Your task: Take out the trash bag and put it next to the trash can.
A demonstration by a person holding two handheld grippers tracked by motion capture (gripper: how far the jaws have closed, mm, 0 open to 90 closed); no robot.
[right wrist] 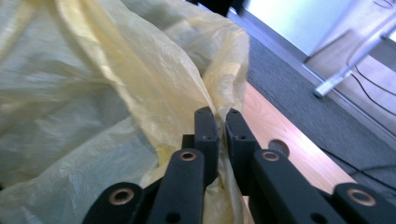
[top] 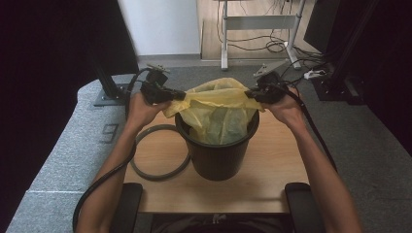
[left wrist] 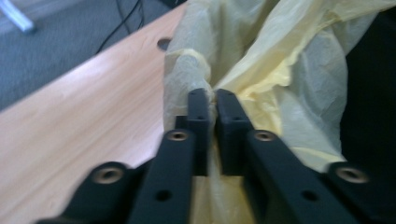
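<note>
High view: a black plastic bin (top: pixel 217 155) stands on the wooden table (top: pixel 272 165), and everything else is placed from it. A yellow bin bag (top: pixel 218 109) sits in the mouth of the bin, its upper part pulled up above the rim and stretched out to both sides. At the bin's left, just above the rim, the left claw (top: pixel 179 95) pinches the bag's left edge; at the bin's right, at the same height, the right claw (top: pixel 251 93) pinches the right edge. A grey ring (top: pixel 160 153) lies flat on the table just left of the bin, touching or nearly touching its base (the contact itself is hard to make out).

Left gripper view: the left claw (left wrist: pixel 212 95) is pressed together on a gathered fold of the yellow bin bag (left wrist: pixel 289 70), thin film between the tips.

Right gripper view: the right claw (right wrist: pixel 219 114) is likewise pressed together on the bag's rim (right wrist: pixel 140 88), with crumpled plastic between its tips.
</note>
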